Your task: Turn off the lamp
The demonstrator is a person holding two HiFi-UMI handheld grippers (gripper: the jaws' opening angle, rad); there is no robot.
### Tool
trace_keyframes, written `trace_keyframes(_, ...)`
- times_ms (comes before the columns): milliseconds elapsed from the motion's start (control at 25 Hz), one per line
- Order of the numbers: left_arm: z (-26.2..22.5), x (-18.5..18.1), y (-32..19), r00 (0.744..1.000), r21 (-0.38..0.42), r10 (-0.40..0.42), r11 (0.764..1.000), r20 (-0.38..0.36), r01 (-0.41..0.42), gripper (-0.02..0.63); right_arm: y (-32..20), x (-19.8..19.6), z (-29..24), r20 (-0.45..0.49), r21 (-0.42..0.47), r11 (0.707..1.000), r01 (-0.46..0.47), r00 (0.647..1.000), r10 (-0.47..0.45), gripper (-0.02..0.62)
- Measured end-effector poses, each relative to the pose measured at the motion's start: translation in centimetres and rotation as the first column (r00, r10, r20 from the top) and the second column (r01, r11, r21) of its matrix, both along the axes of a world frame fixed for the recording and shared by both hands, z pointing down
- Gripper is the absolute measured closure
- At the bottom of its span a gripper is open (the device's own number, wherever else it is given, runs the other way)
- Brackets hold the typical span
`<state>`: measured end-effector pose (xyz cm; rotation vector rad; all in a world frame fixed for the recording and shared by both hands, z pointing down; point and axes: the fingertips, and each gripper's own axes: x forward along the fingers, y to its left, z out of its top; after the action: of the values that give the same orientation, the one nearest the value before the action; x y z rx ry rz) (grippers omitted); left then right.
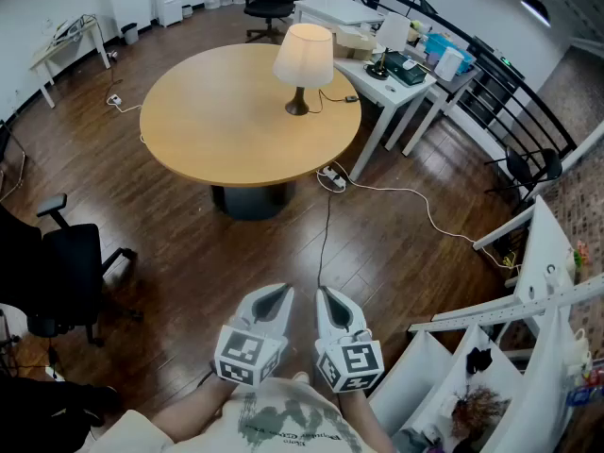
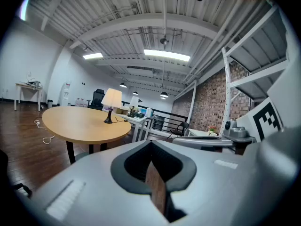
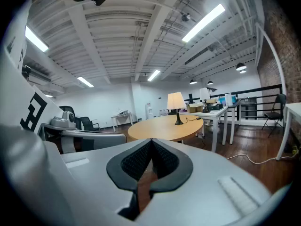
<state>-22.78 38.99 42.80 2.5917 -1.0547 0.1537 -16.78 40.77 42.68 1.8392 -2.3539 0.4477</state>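
Note:
A table lamp (image 1: 303,59) with a cream shade and a dark stem stands on the far right part of a round wooden table (image 1: 217,130); its shade looks lit. Both grippers are held side by side close to my body, far from the table. The left gripper (image 1: 275,299) is shut with nothing in it, and so is the right gripper (image 1: 331,301). In the left gripper view the lamp (image 2: 112,100) is small and distant beyond the shut left gripper (image 2: 151,143). The right gripper view shows the lamp (image 3: 176,103) far off past the shut right gripper (image 3: 151,141).
Dark wood floor lies between me and the table. A white power strip (image 1: 332,177) and cables trail on the floor by the table's right side. White desks (image 1: 401,83) with clutter stand behind the lamp. A black office chair (image 1: 66,272) is at my left, white shelving (image 1: 528,281) at my right.

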Motion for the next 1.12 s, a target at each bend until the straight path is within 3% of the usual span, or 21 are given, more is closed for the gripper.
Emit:
trace_keyframes(280,-0.2,-2.9,-3.6,1.0,-0.001,0.013,1.0,-0.022,-0.013,0.606,-2.8,-2.5,-0.1,-0.021,-0.01,1.0,-0.023,1.0,0.023,0.595)
trace_keyframes(640,0.4,-3.2,-6.6,0.998,-0.014,0.036,0.999,-0.043,-0.036,0.606,-5.6,-3.3,0.0,-0.039,-0.017,0.999,-0.045,0.998,0.044,0.595)
trace_keyframes(1120,0.3,0.6,-14.1,1.0,0.021,0.003,1.0,-0.001,-0.003,0.606,-13.2,1.2,0.7,0.001,0.007,1.0,-0.027,1.0,0.027,0.595)
